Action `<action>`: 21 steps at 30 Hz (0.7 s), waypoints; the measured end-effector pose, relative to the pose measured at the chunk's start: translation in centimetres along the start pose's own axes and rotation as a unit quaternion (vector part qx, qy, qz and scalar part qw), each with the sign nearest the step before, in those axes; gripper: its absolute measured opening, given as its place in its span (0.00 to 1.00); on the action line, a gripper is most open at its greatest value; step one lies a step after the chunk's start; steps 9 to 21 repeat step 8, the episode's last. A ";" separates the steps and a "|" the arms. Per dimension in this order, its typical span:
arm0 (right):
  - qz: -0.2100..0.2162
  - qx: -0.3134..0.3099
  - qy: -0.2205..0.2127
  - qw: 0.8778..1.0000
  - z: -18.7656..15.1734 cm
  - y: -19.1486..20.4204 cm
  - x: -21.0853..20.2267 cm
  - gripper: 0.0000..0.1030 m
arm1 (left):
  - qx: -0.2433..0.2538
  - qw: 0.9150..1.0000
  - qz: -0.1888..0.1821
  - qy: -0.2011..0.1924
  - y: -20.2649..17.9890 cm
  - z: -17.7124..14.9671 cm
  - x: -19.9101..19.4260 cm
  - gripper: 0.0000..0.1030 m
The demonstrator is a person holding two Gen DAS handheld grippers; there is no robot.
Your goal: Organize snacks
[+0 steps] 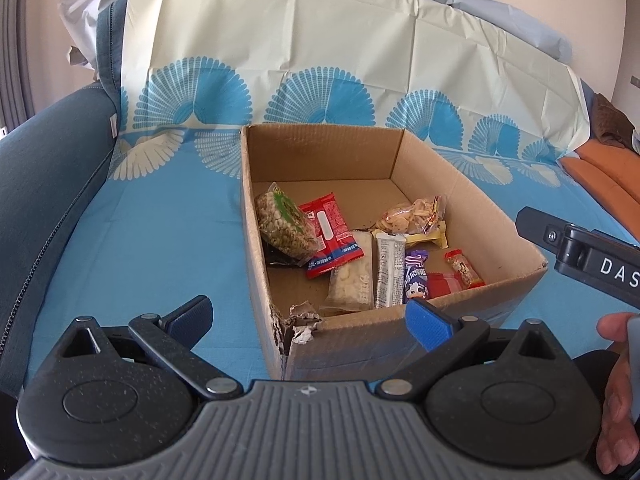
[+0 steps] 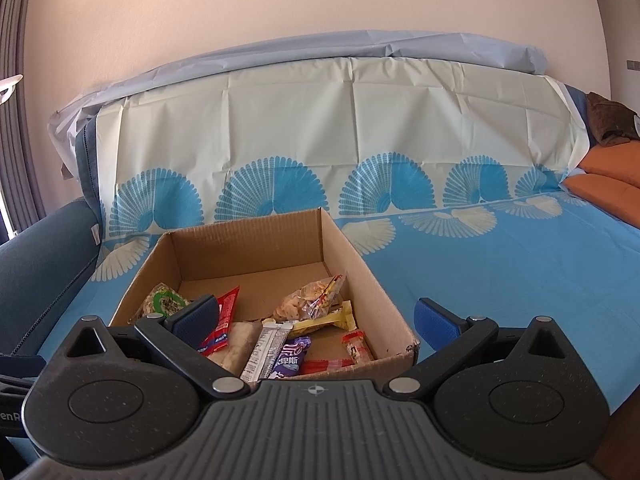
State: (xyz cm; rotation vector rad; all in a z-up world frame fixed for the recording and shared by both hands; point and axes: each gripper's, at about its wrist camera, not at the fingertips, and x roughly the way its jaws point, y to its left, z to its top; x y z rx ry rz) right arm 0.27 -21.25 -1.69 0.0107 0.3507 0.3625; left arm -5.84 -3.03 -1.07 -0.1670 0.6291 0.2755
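A blue patterned cloth (image 2: 500, 264) covers the sofa seat, bare to the right of the cardboard box (image 1: 460, 184). The snacks (image 1: 360, 248) lie inside, toward its near wall. Both the left claw (image 1: 316, 316) and right claw (image 2: 316, 316) gape wide, empty. Only the left view shows the box's torn near corner (image 1: 298, 324) and a hand (image 1: 618, 396).

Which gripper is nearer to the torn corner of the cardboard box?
Left. The left gripper, open, sits just in front of the torn corner. The right gripper, also open, is near the box's other front corner.
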 end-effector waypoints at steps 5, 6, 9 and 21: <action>0.004 -0.002 -0.009 1.000 0.1 0.1 0.2 0.99 | 0.013 1.000 -0.010 -0.021 -0.2 0.2 -0.1 1.00; 0.003 -0.004 -0.014 1.000 0.2 0.2 0.2 0.99 | 0.018 0.999 -0.011 -0.024 -0.2 0.2 -0.2 1.00; -0.010 -0.007 -0.040 0.999 0.3 -0.1 -0.2 0.99 | 0.030 0.999 -0.013 -0.029 0.3 0.5 -0.4 1.00; -0.010 -0.007 -0.040 0.999 0.3 -0.1 -0.2 0.99 | 0.030 0.999 -0.013 -0.029 0.3 0.5 -0.4 1.00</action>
